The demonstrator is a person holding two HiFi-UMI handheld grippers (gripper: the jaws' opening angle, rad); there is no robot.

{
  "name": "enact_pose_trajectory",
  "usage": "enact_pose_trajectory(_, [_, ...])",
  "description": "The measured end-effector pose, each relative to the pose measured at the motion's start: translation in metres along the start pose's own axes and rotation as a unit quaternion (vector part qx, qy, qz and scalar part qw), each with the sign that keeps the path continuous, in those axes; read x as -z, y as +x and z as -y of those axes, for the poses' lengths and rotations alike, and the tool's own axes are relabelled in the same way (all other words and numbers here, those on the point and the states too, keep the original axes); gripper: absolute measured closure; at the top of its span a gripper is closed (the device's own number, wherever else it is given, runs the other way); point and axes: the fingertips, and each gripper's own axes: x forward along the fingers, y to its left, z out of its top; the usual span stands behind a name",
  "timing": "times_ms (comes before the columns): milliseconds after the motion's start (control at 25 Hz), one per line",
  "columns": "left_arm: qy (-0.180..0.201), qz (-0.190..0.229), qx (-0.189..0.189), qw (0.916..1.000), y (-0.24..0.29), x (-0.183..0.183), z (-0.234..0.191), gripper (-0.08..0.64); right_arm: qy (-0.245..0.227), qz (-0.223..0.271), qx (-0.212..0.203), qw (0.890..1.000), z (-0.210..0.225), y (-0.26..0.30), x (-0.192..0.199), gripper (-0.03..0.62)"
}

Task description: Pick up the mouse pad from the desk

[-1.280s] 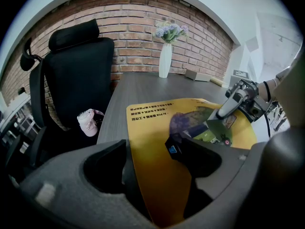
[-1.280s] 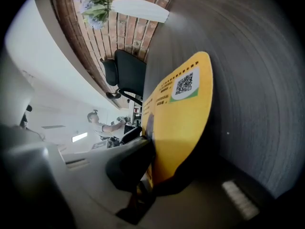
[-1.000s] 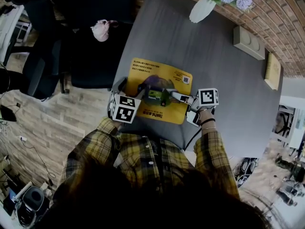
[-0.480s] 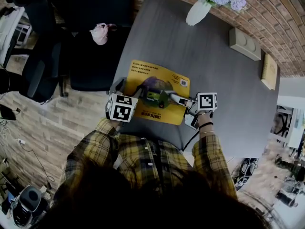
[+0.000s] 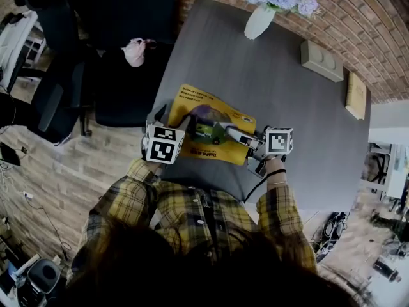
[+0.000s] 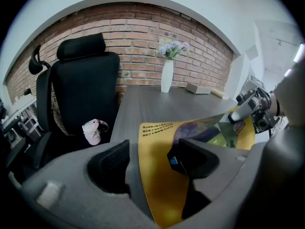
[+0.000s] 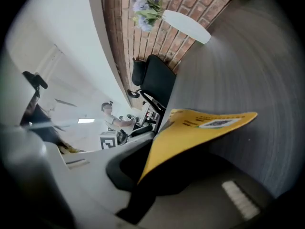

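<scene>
Pinching floppy mouse pad (image 5: 204, 104): right gripper (image 5: 222, 133) fingers; left gripper (image 5: 174, 119) fingers wide, just closing, pad between.

On my feed a dark grey worktop (image 5: 307, 126) stands along a red brick wall (image 5: 364, 18), and plain white wall (image 6: 157, 4) rises above the brick. A white vase of lilac flowers (image 5: 259, 21) stands at the far edge near the wall. A beige box (image 5: 321, 61) and a flat tan slab (image 5: 355, 95) lie further along that side. A black high-backed office chair (image 6: 86, 94) sits at the worktop's left with a small pink thing (image 5: 134, 50) on its seat. The floor (image 5: 83, 165) is pale wood-look planks.
</scene>
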Motion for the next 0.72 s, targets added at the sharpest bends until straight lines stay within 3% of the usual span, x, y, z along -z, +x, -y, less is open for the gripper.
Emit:
enact_pose_trajectory(400, [-0.002, 0.053, 0.014, 0.9985, -0.021, -0.036, 0.015, 0.236, -0.12, 0.03, 0.03, 0.992, -0.033, -0.025, -0.013, 0.577])
enact_pose_trajectory(560, [0.003, 0.076, 0.019, 0.9969, -0.032, -0.054, 0.022, 0.238, -0.173, 0.039, 0.059, 0.982, -0.044, -0.033, -0.018, 0.577])
enact_pose_trajectory(720, [0.007, 0.1, 0.024, 0.9947, -0.045, -0.072, 0.027, 0.239, -0.234, 0.053, 0.096, 0.966, -0.056, -0.042, -0.025, 0.577])
